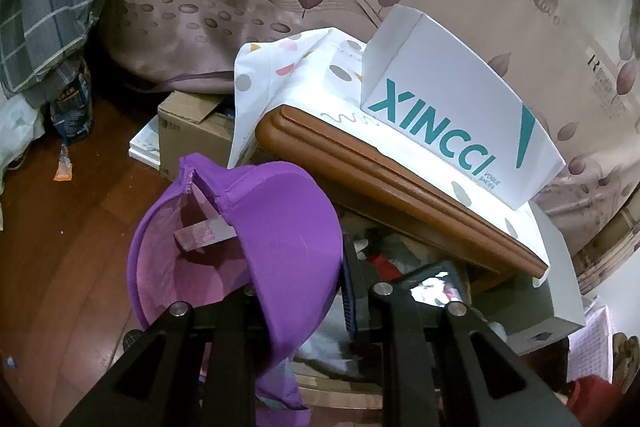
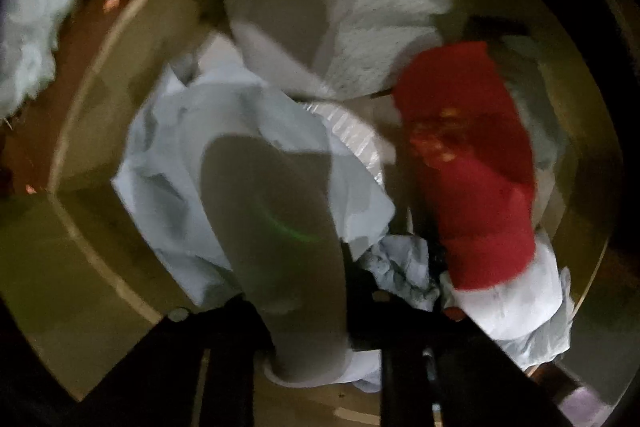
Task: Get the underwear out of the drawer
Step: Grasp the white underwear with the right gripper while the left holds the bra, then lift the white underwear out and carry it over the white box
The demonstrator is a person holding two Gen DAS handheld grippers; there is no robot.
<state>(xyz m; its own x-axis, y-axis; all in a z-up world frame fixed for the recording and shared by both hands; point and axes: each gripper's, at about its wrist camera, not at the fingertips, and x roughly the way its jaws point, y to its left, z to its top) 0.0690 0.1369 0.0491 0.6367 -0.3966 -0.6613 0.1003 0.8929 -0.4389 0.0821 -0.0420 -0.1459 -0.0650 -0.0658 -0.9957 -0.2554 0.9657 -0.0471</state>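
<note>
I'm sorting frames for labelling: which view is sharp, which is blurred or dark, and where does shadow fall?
Left wrist view: sharp and well lit, purple bra crisp, edges bowed by the fisheye. Right wrist view: dim and motion-blurred; a broad shadow crosses the pale blue garment; red garment smeared.

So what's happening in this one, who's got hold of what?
A person with a gripper in each hand is pulling underwear from an open drawer. The left gripper is shut on a purple bra, held up clear of the drawer beside a cabinet top carrying a white shoe box. The right gripper points down into the drawer, closed on a pale grey garment, with a red piece alongside. The view is blurred.
</note>
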